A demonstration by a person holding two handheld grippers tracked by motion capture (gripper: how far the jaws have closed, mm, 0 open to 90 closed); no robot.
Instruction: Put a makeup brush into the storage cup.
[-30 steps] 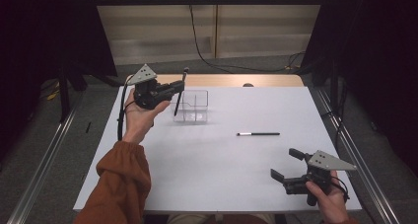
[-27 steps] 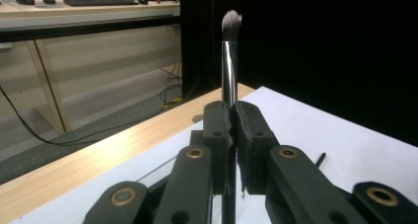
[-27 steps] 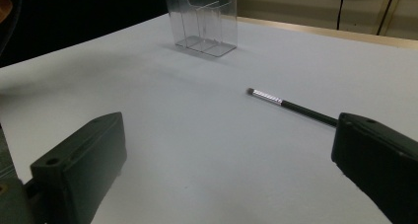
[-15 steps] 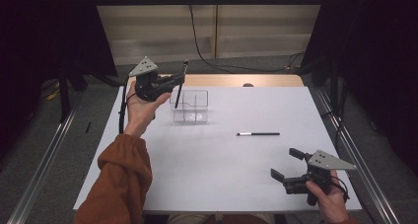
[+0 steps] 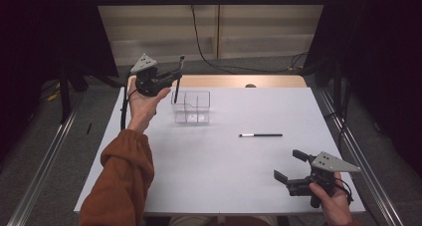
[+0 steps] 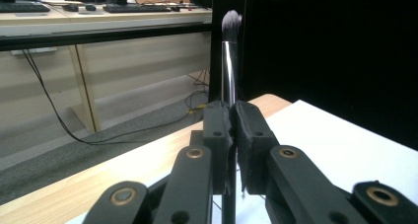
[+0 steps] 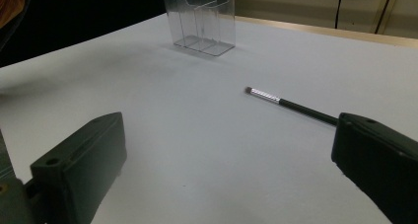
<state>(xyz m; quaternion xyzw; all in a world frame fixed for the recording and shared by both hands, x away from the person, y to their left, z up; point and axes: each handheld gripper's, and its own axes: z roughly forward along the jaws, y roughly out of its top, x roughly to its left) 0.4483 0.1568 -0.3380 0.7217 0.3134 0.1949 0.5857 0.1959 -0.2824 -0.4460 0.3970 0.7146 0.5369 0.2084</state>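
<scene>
The white table is taking up most of the high view, with the clear divided organizer sitting around 11 o'clock from its middle. The left gripper is hovering just beside the organizer's 10 o'clock side, jaws clamping an upright makeup brush, bristles up. The right gripper is resting at 4 o'clock with jaws spread wide and holding nothing, a second brush lying at 3 o'clock.

The person wore a rust-orange sleeve; both black grippers bore grey three-cornered plates and brass-coloured screws.
</scene>
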